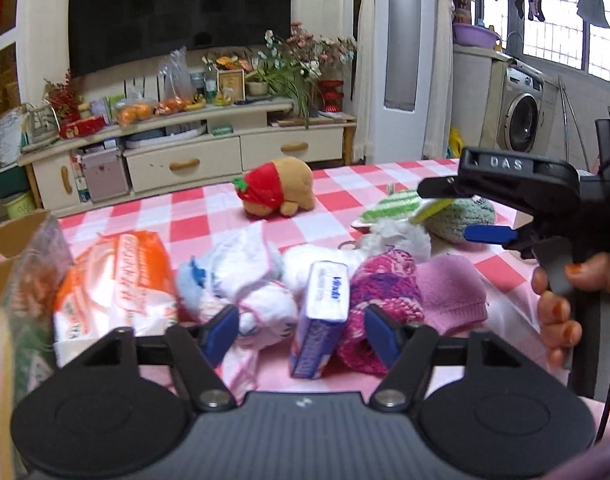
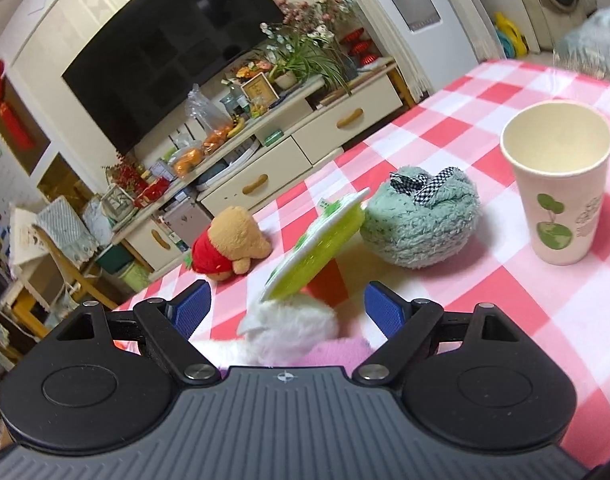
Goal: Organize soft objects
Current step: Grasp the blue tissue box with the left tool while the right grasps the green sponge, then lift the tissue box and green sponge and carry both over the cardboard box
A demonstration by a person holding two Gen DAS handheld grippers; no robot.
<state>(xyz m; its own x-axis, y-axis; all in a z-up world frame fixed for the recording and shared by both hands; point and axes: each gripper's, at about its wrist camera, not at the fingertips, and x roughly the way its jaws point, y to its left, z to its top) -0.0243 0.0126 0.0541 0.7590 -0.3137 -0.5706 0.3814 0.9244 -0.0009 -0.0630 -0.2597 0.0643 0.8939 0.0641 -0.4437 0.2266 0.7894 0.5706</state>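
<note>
Soft things lie in a pile on the checked tablecloth (image 1: 193,220). My left gripper (image 1: 303,330) is open and empty, just above a tissue pack (image 1: 323,316), white cloths (image 1: 249,284) and a pink-purple knit piece (image 1: 385,292). A pink sock (image 1: 453,292) lies to its right. My right gripper (image 2: 287,306) is open and empty over a white fluffy toy (image 2: 293,328) and a green-white pad (image 2: 317,248); it also shows in the left wrist view (image 1: 461,216). A teal fuzzy ball (image 2: 421,224) and a strawberry bear plush (image 2: 229,246) lie beyond.
A paper cup (image 2: 557,184) stands at the right of the table. An orange-white plastic pack (image 1: 113,284) and a cardboard box (image 1: 9,248) are at the left. A TV cabinet (image 1: 193,152) stands behind the table.
</note>
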